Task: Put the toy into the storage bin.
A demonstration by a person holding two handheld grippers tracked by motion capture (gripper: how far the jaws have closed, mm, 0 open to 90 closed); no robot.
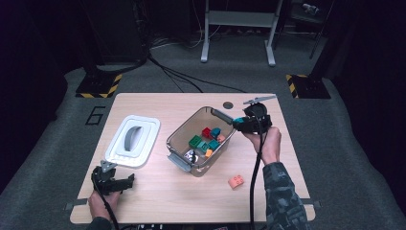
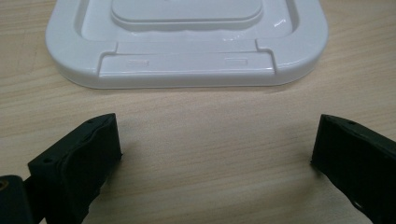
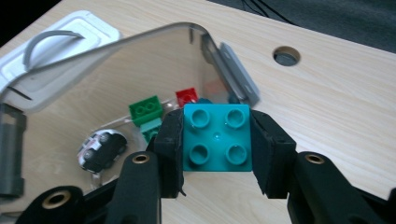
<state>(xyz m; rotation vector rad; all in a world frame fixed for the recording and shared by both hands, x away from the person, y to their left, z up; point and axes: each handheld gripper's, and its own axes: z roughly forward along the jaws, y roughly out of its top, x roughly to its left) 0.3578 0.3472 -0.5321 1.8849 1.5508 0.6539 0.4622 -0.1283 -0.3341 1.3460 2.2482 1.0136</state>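
Note:
A teal four-stud brick (image 3: 217, 138) is clamped between the black jaws of my right gripper (image 3: 217, 144), seen as a teal spot (image 1: 238, 120) at the gripper (image 1: 242, 122) held over the right rim of the clear bin (image 1: 176, 139). Inside the bin lie a green brick (image 3: 146, 109), a red brick (image 3: 187, 96), other small bricks and a toy car (image 3: 100, 150). My left gripper (image 1: 125, 182) rests at the table's front left, jaws wide apart with bare wood between them (image 2: 217, 154), pointing at the white lid (image 2: 187, 42).
The white lid with a grey handle (image 1: 132, 140) lies left of the bin. An orange brick (image 1: 235, 181) sits on the table near the front right. A round hole (image 1: 228, 105) is in the tabletop behind the bin. Grey latches hang on the bin's ends.

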